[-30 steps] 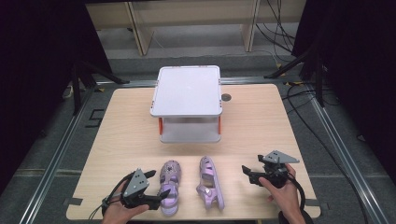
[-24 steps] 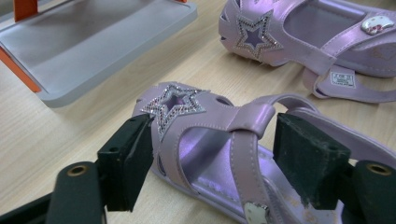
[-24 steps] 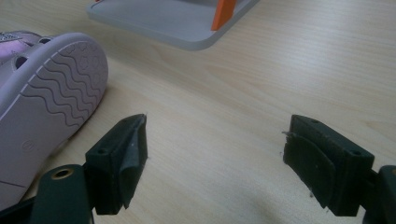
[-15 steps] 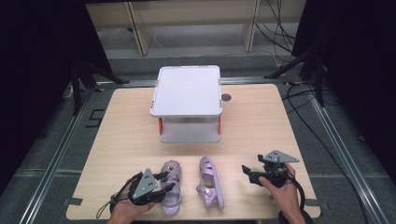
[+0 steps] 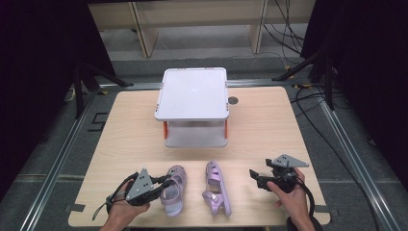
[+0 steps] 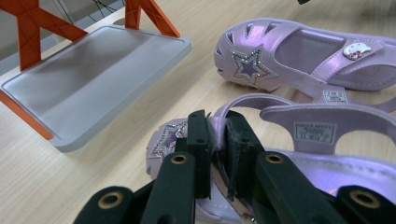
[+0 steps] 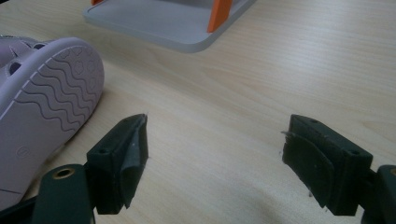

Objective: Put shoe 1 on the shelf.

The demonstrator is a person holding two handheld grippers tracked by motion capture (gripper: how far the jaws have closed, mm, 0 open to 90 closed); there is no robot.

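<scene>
Two purple sandals lie side by side at the near edge of the desk [image 5: 120,130], and the left gripper [image 5: 163,183], its jaws having just been closing, now pinches a strap of the left sandal [image 5: 172,190], which sits flat on the wood and does not look lifted. The right gripper [image 5: 253,175] waits just beside the right sandal [image 5: 215,187] with its jaws spread wide and nothing between them. Judging by the bare white-and-orange shelf rack [image 5: 192,106] standing well behind the pair, the first pick-up has only begun and both sandals appear yet to be placed.
</scene>
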